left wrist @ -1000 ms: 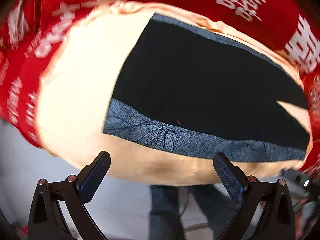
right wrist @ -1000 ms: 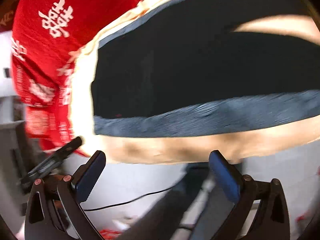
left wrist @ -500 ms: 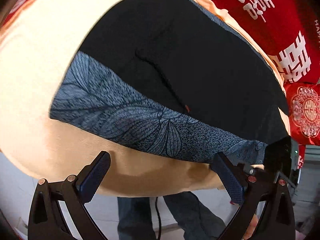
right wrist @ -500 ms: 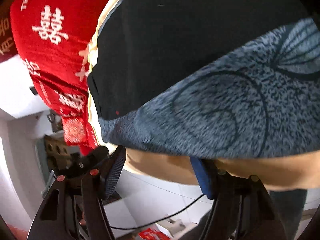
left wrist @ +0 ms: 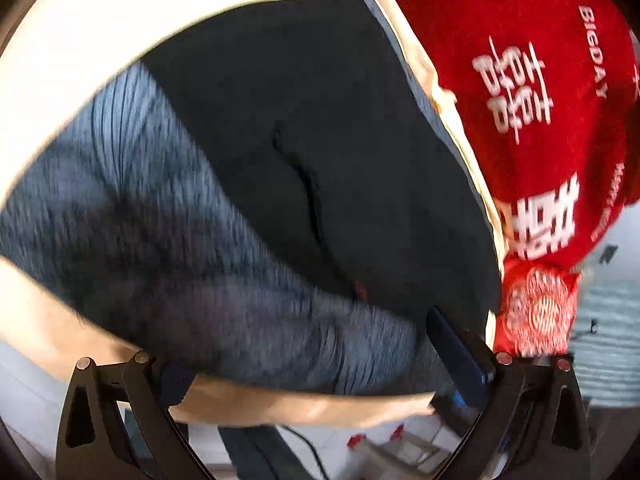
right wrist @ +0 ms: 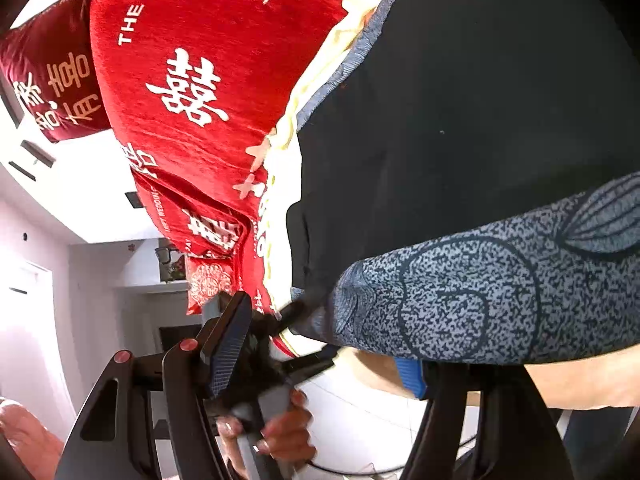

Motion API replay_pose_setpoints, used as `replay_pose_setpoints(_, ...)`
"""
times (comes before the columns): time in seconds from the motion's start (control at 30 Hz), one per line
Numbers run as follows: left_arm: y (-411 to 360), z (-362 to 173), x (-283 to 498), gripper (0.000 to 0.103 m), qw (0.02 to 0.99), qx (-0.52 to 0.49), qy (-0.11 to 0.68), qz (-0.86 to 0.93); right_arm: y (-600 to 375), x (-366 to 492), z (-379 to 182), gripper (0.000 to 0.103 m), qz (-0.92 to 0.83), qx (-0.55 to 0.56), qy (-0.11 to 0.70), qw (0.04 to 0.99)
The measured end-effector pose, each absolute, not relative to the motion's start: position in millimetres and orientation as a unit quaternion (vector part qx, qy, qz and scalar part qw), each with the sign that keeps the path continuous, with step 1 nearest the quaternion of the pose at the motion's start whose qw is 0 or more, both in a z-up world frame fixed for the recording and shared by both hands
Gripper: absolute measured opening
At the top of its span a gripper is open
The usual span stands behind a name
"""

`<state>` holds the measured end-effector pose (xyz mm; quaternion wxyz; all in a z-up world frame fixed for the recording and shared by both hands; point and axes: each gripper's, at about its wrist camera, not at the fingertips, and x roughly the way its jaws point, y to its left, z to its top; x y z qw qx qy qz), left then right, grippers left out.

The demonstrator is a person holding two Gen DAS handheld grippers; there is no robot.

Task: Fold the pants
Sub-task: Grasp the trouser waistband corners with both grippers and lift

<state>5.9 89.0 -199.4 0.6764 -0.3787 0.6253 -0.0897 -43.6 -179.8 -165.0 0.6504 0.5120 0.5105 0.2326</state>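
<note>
The black pants (left wrist: 340, 152) lie flat on a blue-grey leaf-patterned cloth (left wrist: 168, 264), which covers a cream, padded surface (left wrist: 304, 408); whether that surface is a bed or a cushion cannot be told. A curved seam runs down the middle of the pants in the left wrist view, and a small red mark sits near their lower hem edge. The patterned cloth shows as a broad band along the near edge of the cream surface, in front of the pants.

The left claw (left wrist: 320, 368) is spread wide at that near edge. Its left finger (left wrist: 172, 384) is partly hidden under the overhang of the patterned cloth, and its right finger (left wrist: 456, 356) lies against the cloth near the pants' corner. It grips nothing.

The right claw (right wrist: 320, 344) is also parted, at the near corner of the cream surface. In the right wrist view, the pants (right wrist: 460, 120) reach that corner, and a dark bunch of fabric sits just beside the left finger (right wrist: 228, 340); whether it touches cannot be told. The blue pad of the other finger (right wrist: 410, 372) lies below the patterned cloth (right wrist: 480, 296).

A red blanket (right wrist: 192, 80) with white characters lies along the far side.
</note>
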Motion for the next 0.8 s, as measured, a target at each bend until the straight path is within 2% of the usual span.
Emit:
replay_pose_setpoints(0.1, 89, -200, 19, 0.087, 0.684, -0.353, 0.634, -0.081, -188, -53, -185, 0.071, 0.216, 0.505, 0.527, 0.648)
replay_pose_setpoints(0.17, 88, -197, 25, 0.062, 0.690, -0.325, 0.641, -0.082, -193, -59, -201, 0.071, 0.194, 0.512, 0.530, 0.647)
replay_pose_setpoints(0.27, 96, -196, 23, 0.042, 0.686, -0.310, 0.652, -0.088, -219, -75, -222, 0.071, 0.153, 0.542, 0.518, 0.643)
replay_pose_setpoints(0.43, 99, -187, 22, 0.039, 0.690, -0.277, 0.660, -0.107, -253, -98, -244, 0.060, 0.134, 0.629, 0.469, 0.605)
replay_pose_setpoints(0.5, 96, -184, 22, 0.039, 0.694, -0.258, 0.663, -0.111, -259, -106, -251, 0.047, 0.127, 0.661, 0.453, 0.585)
replay_pose_setpoints(0.57, 97, -182, 22, 0.039, 0.691, -0.258, 0.667, -0.110, -265, -118, -260, 0.017, 0.112, 0.707, 0.423, 0.556)
replay_pose_setpoints(0.6, 97, -181, 22, 0.037, 0.690, -0.259, 0.668, -0.109, -266, -120, -260, 0.012, 0.104, 0.714, 0.419, 0.552)
replay_pose_setpoints(0.7, 95, -172, 26, 0.034, 0.695, -0.248, 0.666, -0.108, -260, -116, -232, 0.009, 0.103, 0.678, 0.432, 0.586)
replay_pose_setpoints(0.8, 93, -169, 29, 0.034, 0.694, -0.240, 0.670, -0.107, -252, -108, -205, 0.013, 0.103, 0.601, 0.484, 0.627)
